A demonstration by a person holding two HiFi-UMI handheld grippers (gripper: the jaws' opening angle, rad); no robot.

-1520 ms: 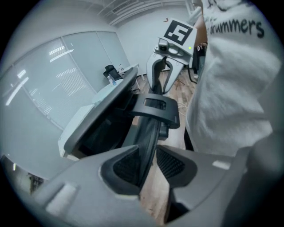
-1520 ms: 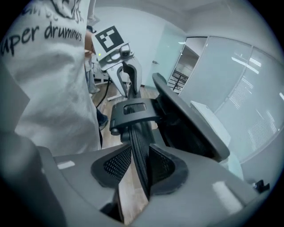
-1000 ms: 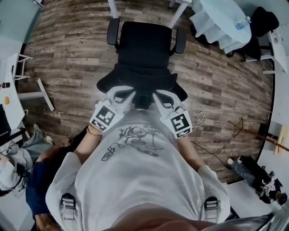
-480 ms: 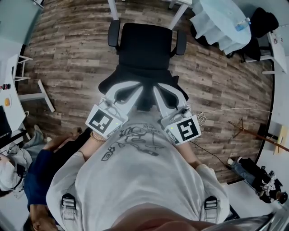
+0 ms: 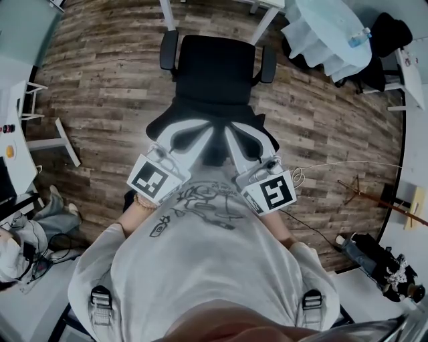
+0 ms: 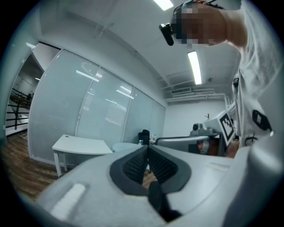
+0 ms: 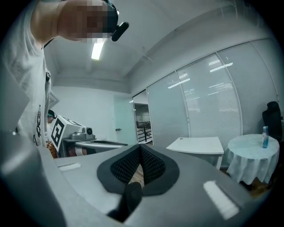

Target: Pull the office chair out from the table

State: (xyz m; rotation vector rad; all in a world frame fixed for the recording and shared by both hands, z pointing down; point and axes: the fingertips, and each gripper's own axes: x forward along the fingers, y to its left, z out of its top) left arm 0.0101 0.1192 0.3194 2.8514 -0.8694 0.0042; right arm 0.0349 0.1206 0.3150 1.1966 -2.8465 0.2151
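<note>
The left gripper point(image 5: 199, 132) is held before the chest, its jaws pressed together on nothing. The office chair point(image 5: 217, 70) is seen just ahead on the wooden floor point(image 5: 100, 87), clear of the white table legs point(image 5: 168, 12). The right gripper point(image 5: 232, 132) is held likewise, jaws together and empty.

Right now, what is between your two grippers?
In the head view, only a dark strip of the office chair shows between the left gripper and the right gripper.
</note>
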